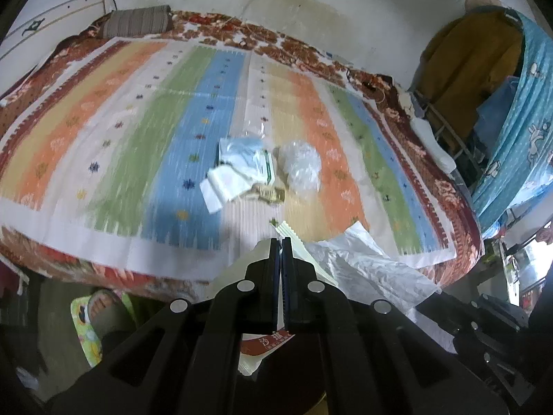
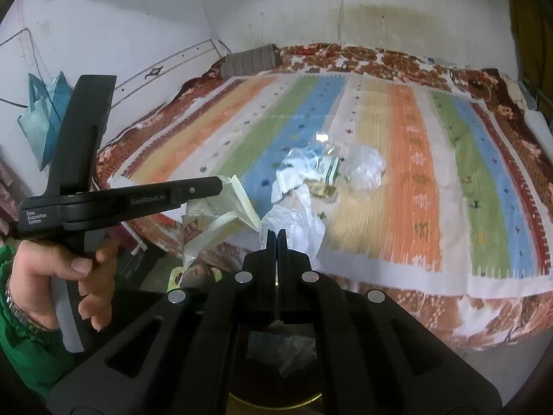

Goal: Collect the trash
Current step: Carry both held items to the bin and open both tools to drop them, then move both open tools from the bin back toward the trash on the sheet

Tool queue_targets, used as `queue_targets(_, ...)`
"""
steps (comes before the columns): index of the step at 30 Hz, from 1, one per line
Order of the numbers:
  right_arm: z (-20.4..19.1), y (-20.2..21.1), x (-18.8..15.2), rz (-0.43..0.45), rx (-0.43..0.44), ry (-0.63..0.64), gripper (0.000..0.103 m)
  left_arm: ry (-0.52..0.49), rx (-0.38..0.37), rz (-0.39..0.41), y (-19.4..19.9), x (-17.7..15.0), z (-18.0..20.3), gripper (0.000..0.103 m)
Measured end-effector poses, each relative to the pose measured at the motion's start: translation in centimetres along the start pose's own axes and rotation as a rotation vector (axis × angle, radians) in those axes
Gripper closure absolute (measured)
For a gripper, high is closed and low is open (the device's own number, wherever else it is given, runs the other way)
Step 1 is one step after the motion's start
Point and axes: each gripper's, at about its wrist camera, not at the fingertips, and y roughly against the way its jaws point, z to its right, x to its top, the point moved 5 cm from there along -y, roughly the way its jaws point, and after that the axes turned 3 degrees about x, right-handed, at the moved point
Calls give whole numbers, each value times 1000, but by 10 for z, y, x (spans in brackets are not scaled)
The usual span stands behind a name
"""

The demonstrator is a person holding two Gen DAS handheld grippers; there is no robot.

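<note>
My left gripper (image 1: 280, 240) is shut on a cream snack wrapper with a zigzag edge (image 1: 288, 230), held over the near edge of the bed; it also shows in the right wrist view (image 2: 238, 195). My right gripper (image 2: 277, 232) is shut on a white plastic bag (image 2: 293, 223), which also shows in the left wrist view (image 1: 366, 266). A pile of trash lies mid-bed: white paper (image 1: 224, 183), a green-and-white packet (image 1: 264, 167), a gold wrapper (image 1: 271, 195) and a crumpled clear plastic bag (image 1: 300, 164).
The bed carries a striped mat (image 2: 397, 180) over a brown floral blanket. A dark bin with a brass rim (image 2: 276, 397) with crumpled plastic inside sits below my right gripper. A striped pillow (image 2: 250, 58) lies at the far end. Hanging clothes (image 1: 484, 69) stand at the right.
</note>
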Motion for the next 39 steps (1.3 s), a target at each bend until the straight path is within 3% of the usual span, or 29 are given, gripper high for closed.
queue_targets(6, 0, -10, -26, -57, 1, -12, 103, 31, 32, -60, -16, -34, 0, 102)
queue_targets(18, -3, -35, -67, -200, -12, -34, 103, 116, 97, -145, -39, -66, -14, 102)
queue_targets(27, 9, -58, -88, -296, 5, -140, 102, 196, 127, -236, -66, -85, -30, 102)
queue_targets(28, 11, -60, -90, -306, 11, -163, 101, 212, 112, -248, -68, -87, -31, 100)
queue_targets(30, 15, -64, -94, -325, 19, -192, 82, 256, 88, -267, -72, -90, -36, 77)
queue_targets(31, 16, -65, -95, -329, 20, -200, 79, 268, 92, -263, -72, -90, -39, 71)
queue_targets(39, 21, -62, -86, -302, 17, -208, 77, 294, 65, -221, -63, -74, -40, 60)
